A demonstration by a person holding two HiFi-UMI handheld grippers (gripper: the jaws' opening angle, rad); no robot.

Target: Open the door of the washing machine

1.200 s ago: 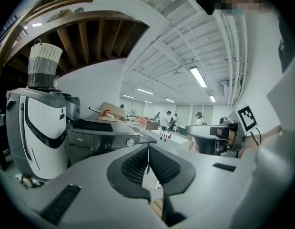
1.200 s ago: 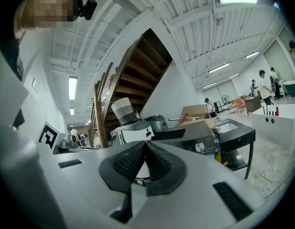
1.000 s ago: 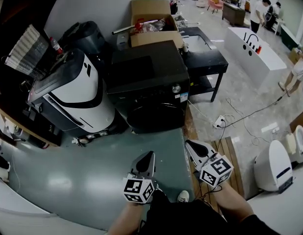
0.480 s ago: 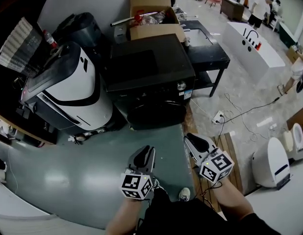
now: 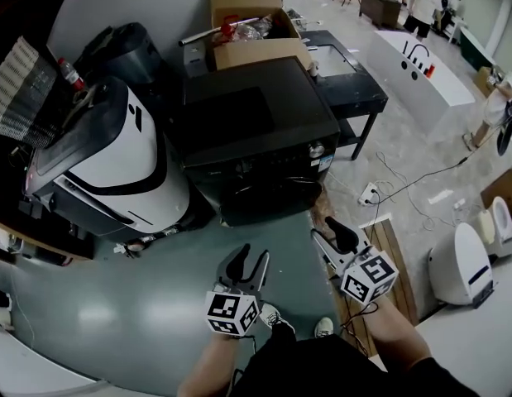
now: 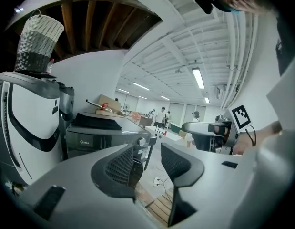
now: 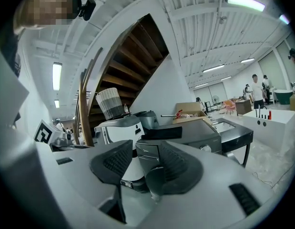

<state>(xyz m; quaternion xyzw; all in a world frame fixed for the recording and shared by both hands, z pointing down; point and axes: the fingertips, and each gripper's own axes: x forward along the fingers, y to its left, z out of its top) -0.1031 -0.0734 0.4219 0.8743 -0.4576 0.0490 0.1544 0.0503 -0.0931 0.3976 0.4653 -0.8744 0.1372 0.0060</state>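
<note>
Two grippers, both empty: left gripper [image 5: 249, 260] and right gripper [image 5: 324, 228] are hanging over the green floor [image 5: 156, 296]. Their jaws have just been opening and are now standing well apart with nothing between the pads. A black front-loading washing machine [image 5: 256, 131] is sitting on the floor ahead, well apart from both grippers, between a white-and-black appliance [image 5: 115, 164] and a black side table [image 5: 355, 98]. Its round door [image 5: 268, 195] is facing the person and looking shut. Reading the step as approach: one gripper should be heading low and level for the door's rim, jaws kept wide until a handle or recess is found (its side is not showing from here), then closing on it and pulling along the hinge arc, not straight back. Writing: a small logo on the control panel [image 6: 85, 144] is seeming to read "Midea"; the sticker [image 5: 326, 165] beside the knob [image 5: 316, 150] is too small to read; the marker cubes [image 5: 231, 314] are carrying patterns only.
</note>
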